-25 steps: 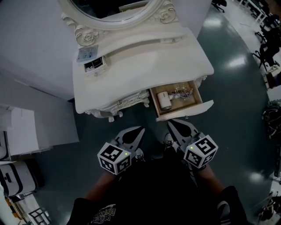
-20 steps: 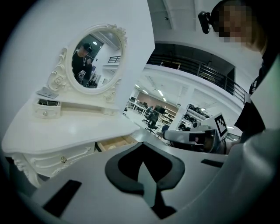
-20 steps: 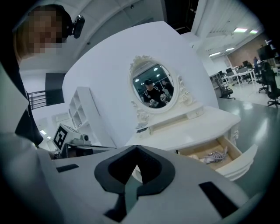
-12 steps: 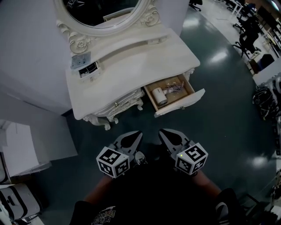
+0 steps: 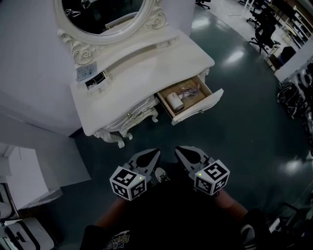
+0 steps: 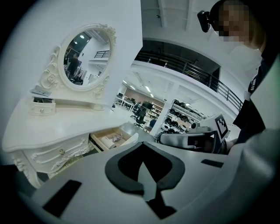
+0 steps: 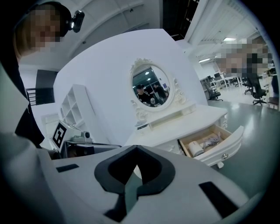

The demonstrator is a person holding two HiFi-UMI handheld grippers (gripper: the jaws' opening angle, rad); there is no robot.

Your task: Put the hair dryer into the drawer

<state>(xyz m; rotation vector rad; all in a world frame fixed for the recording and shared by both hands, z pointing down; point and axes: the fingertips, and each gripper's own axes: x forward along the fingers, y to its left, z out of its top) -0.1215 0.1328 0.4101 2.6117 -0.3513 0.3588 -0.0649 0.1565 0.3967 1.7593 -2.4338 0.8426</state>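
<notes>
The white hair dryer (image 5: pixel 175 102) lies in the open wooden drawer (image 5: pixel 198 110) of the white dressing table (image 5: pixel 146 73), with its cord coiled beside it. The right gripper view also shows the hair dryer (image 7: pixel 197 148) inside the drawer (image 7: pixel 227 144), and the left gripper view shows the drawer (image 6: pixel 127 133) standing open. My left gripper (image 5: pixel 156 152) and right gripper (image 5: pixel 178 149) hang side by side over the floor, well short of the table. Both are shut and hold nothing. The left gripper (image 6: pixel 141 162) and right gripper (image 7: pixel 135 165) show their jaw tips pressed together.
An oval mirror (image 5: pixel 100 14) stands at the back of the table, with a small trinket box (image 5: pixel 94 80) on the top at the left. White furniture (image 5: pixel 24 171) stands at the left. Office chairs (image 5: pixel 266 24) and gear stand at the far right on the glossy dark floor.
Both grippers have drawn back from the drawer, and the dressing table now sits farther off and higher in the head view. The hair dryer has stayed in the drawer.
</notes>
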